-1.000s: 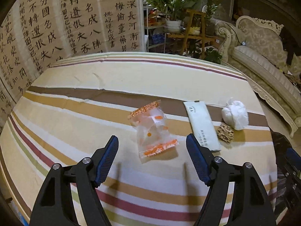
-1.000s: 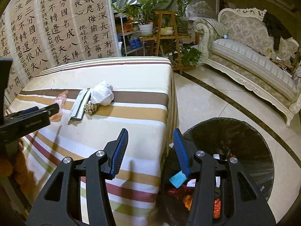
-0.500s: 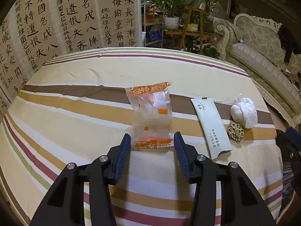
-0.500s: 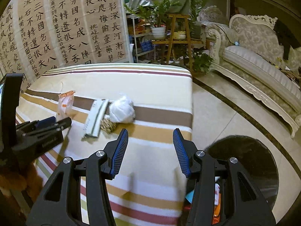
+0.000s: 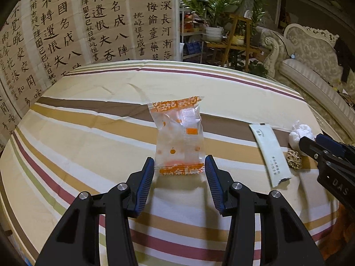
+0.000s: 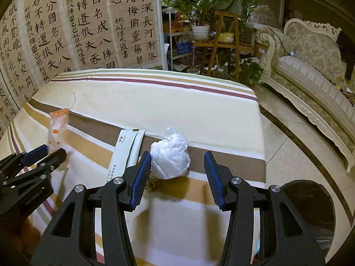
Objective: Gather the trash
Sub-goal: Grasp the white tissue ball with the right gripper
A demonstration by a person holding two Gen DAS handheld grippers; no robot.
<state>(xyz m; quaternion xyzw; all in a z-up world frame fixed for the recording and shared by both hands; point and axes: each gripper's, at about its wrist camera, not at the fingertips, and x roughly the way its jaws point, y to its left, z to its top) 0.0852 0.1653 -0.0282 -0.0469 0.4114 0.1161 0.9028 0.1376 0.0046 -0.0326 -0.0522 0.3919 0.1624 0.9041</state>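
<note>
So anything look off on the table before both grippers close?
Nothing is spilled or damaged. The long white sachet has one edge curled up, and a small gold wrapper lies partly tucked under the white tissue ball.

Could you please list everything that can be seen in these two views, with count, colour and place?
clear plastic snack wrapper with orange print: one, on the cloth, near end between the left tongs' fingers
long white paper sachet: one, flat on the cloth, left of the tissue
crumpled white tissue ball: one, between the right tongs' fingers
small golden-brown crinkled piece: one, beside the tissue
striped cream, brown and maroon tablecloth: one, covers the table
black-lined trash bin: one, on the floor right of the table
calligraphy screen: one, behind the table
cream sofa: one, right
left tongs: black, blue pads, open
right tongs: black, blue pads, open
</note>
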